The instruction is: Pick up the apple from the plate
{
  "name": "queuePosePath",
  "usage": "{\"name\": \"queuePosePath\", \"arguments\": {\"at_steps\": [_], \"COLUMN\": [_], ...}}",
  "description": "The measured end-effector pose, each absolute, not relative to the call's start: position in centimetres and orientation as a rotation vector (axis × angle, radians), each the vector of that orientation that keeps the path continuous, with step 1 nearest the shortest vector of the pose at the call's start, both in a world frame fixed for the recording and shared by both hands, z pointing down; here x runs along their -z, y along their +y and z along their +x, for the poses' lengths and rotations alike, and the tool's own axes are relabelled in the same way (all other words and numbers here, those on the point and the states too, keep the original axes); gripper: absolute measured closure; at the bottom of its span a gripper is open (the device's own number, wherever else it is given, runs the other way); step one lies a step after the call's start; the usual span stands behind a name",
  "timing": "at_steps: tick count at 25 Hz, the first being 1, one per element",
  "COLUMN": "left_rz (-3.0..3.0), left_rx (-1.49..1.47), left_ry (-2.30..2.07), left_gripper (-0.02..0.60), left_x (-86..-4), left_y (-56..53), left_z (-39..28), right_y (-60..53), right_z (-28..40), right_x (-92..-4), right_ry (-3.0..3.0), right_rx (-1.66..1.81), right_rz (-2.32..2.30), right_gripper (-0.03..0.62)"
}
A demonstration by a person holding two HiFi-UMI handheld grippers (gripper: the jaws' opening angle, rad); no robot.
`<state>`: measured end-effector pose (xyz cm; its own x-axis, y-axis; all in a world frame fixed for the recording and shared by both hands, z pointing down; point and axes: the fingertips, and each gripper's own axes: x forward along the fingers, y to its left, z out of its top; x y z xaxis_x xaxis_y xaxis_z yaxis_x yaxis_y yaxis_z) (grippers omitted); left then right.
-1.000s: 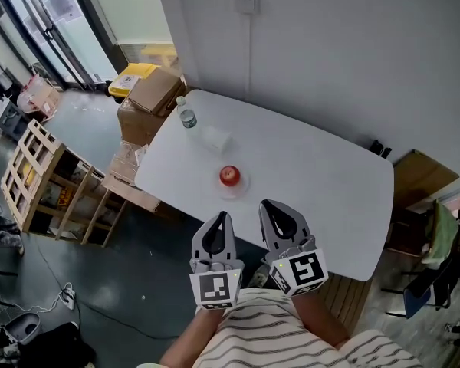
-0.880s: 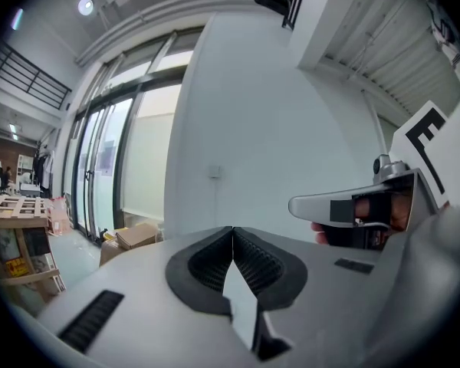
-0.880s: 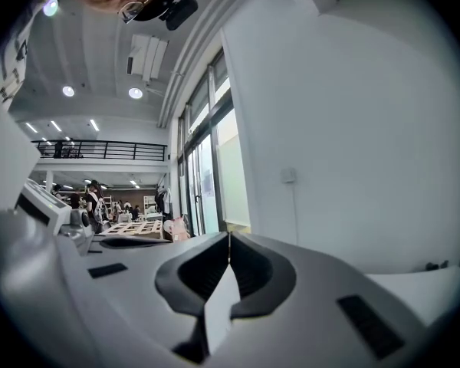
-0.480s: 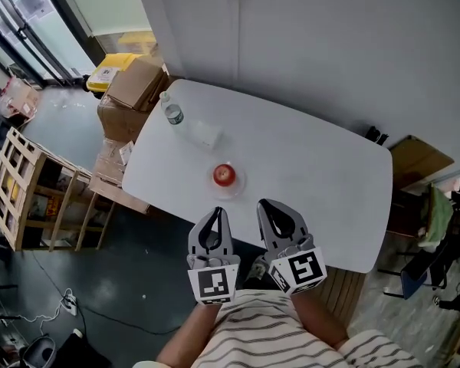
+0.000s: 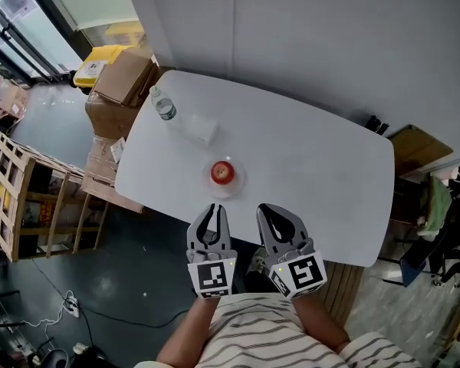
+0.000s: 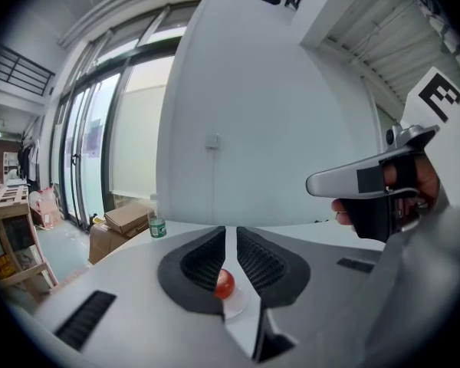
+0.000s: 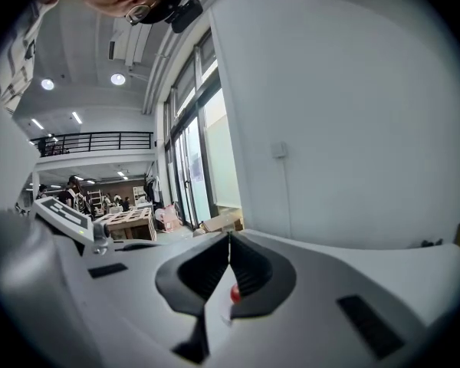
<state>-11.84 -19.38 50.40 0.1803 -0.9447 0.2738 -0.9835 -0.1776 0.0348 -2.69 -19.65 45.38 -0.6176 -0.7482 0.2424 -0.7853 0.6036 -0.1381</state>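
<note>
While left gripper (image 5: 211, 208) and right gripper (image 5: 268, 210) hover clenched, empty, off the near edge of the table (image 5: 314, 167) | apple (image 5: 222, 172) sits on plate (image 5: 236, 183), just beyond, untouched | likely lining up approach.

Looking down, I've got the white table (image 5: 314, 167) with the apple (image 5: 221, 172) on its plate (image 5: 234, 184) near the front edge, plus a water bottle (image 5: 163, 107) and a small pale box (image 5: 200, 128) toward the back left corner. My left gripper (image 5: 212, 208) and right gripper (image 5: 266, 209) hang side by side at the near edge, jaws pinched together, not touching the apple. Cardboard boxes (image 5: 119, 83) sit on the floor to the left.
</note>
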Motion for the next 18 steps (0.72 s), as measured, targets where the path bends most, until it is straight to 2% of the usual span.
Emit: {"name": "queuePosePath", "arguments": {"at_steps": [3,5,18], "left_rz": [2.257,2.259,2.237], "left_rx": [-0.290,-0.312,-0.430], "left_ry": [-1.843,-1.835,-1.769], "left_gripper": [0.482,0.455,0.332], "left_x": [-51.8,-52.9,-59.6], "left_y": [-20.1,-20.7,-23.5], "left_z": [-11.8,-11.9,-12.2], "right_y": [-19.7,-19.8,-20.6], "right_z": [-2.6,-2.6,-2.6], "right_x": [-46.2,-46.9,-49.7], "right_ry": [-2.646,-2.634,-2.579], "right_rx": [-0.358,-0.366,-0.419], "right_rz": [1.291,1.291,1.297], "right_gripper": [0.580,0.580,0.580]}}
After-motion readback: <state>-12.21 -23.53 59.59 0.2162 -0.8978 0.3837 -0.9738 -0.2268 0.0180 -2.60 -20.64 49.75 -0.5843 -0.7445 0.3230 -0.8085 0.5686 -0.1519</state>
